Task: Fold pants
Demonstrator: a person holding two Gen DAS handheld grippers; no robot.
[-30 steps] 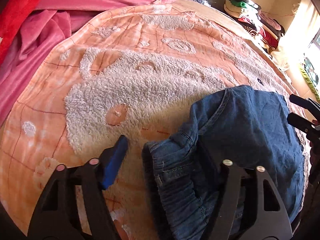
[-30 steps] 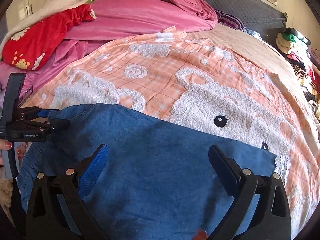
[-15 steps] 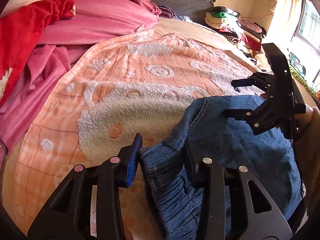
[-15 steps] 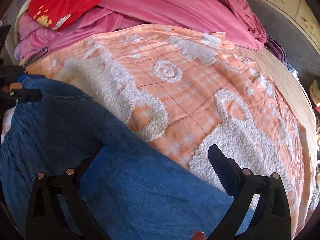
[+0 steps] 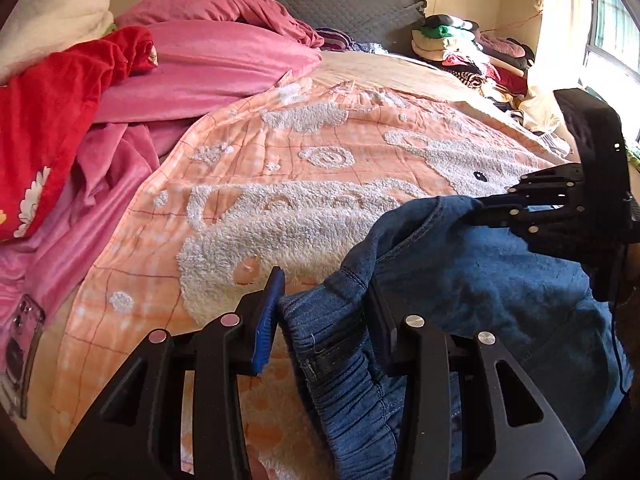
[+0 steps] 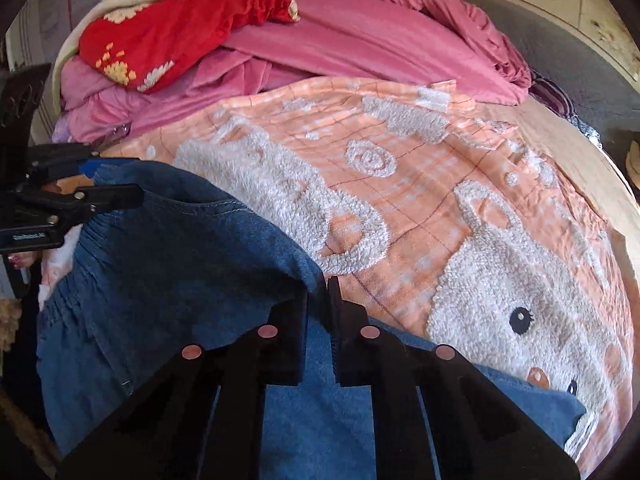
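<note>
Blue denim pants (image 5: 500,300) lie bunched at the near edge of the orange bear blanket (image 5: 320,184). My left gripper (image 5: 324,314) is shut on their gathered elastic waistband, blue pad on the left side and black finger on the right. In the right wrist view the pants (image 6: 180,280) spread to the left and below, and my right gripper (image 6: 325,300) is shut on a raised fold of their far edge. Each gripper shows in the other's view: the right gripper (image 5: 480,206) pinching denim at the right, and the left gripper (image 6: 116,182) at the waistband corner on the left.
Pink bedding (image 5: 200,68) and a red flowered cloth (image 5: 48,120) are heaped along the left and far side. A phone (image 5: 20,340) lies at the blanket's left edge. A pile of folded clothes (image 5: 460,48) sits by the grey headboard (image 5: 340,4). A window is at right.
My right gripper's jaws went from wide open over the denim to closed on a fold of it. My left gripper closed onto the waistband and rose, lifting it.
</note>
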